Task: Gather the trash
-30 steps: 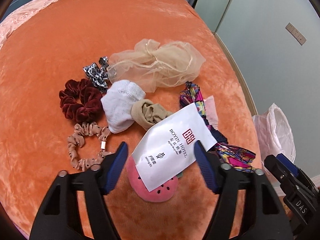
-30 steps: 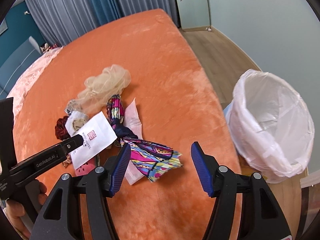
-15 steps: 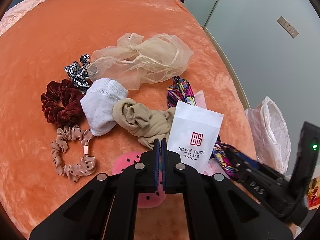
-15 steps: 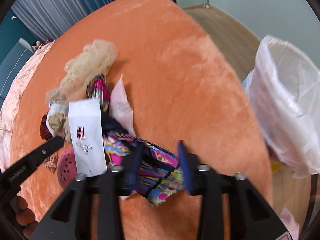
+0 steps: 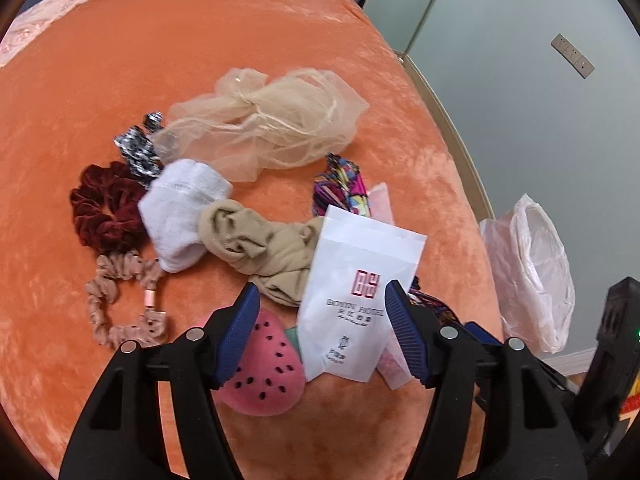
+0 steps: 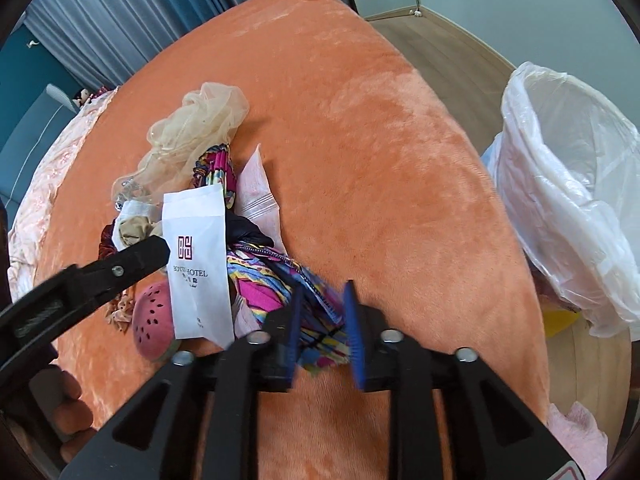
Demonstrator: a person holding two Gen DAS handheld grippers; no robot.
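My left gripper (image 5: pixel 320 336) hangs over the clutter on the orange bedspread (image 5: pixel 200 40), its jaws opening; the white hotel sachet (image 5: pixel 356 300) lies between the blue pads, its lower end on the pink watermelon-print sponge (image 5: pixel 264 376), and neither pad presses on it. My right gripper (image 6: pixel 322 328) is lower on the same pile, jaws also opening, with a fold of the multicoloured patterned scarf (image 6: pixel 260 284) sitting in the narrow gap between the pads (whether they still pinch the cloth I cannot tell, the view is blurred there). Under the scarf lies a clear zip bag (image 6: pixel 256 196). Further back sit a beige tulle scrunchie (image 5: pixel 268 120), a white sock (image 5: pixel 180 208), a tan stocking (image 5: pixel 260 244), a dark red velvet scrunchie (image 5: pixel 104 208), a beige scrunchie (image 5: pixel 116 300) and a black-and-white one (image 5: pixel 136 148). The bin with its white liner (image 6: pixel 568 184) stands on the floor just beside the bed's edge, to my right.
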